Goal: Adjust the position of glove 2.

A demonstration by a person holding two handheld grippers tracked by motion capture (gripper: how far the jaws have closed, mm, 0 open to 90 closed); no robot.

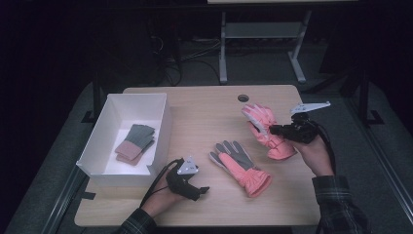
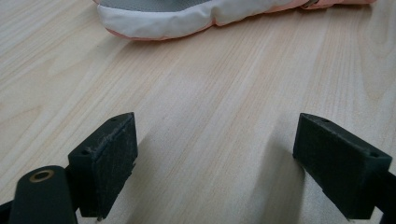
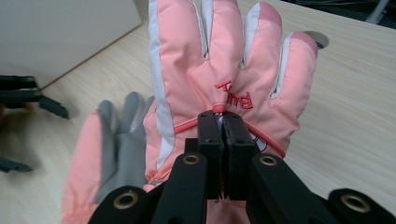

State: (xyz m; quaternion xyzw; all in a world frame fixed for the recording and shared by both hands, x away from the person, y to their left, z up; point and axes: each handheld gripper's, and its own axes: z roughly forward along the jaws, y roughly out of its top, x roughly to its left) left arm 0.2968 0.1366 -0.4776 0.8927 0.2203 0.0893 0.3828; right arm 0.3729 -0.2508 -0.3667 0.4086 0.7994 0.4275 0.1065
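Two pink ski gloves are on the wooden table (image 1: 204, 112). One pink glove (image 1: 241, 165) lies palm up, grey palm showing, in the middle; its white edge (image 2: 187, 18) shows ahead of my left gripper. My right gripper (image 1: 272, 129) is shut on the back of the other pink glove (image 1: 265, 129), at the red cord by its wrist, and holds it tilted up off the table. From the right gripper view, that glove (image 3: 224, 65) spreads its fingers away from the jaws of my right gripper (image 3: 223, 123). My left gripper (image 1: 204, 189) rests open near the front edge, empty (image 2: 215, 154).
A white box (image 1: 124, 168) stands at the table's left with a folded grey and pink pair of gloves (image 1: 135, 142) inside. A round cable hole (image 1: 243, 98) lies near the back edge. A desk frame (image 1: 260, 44) stands on the floor beyond.
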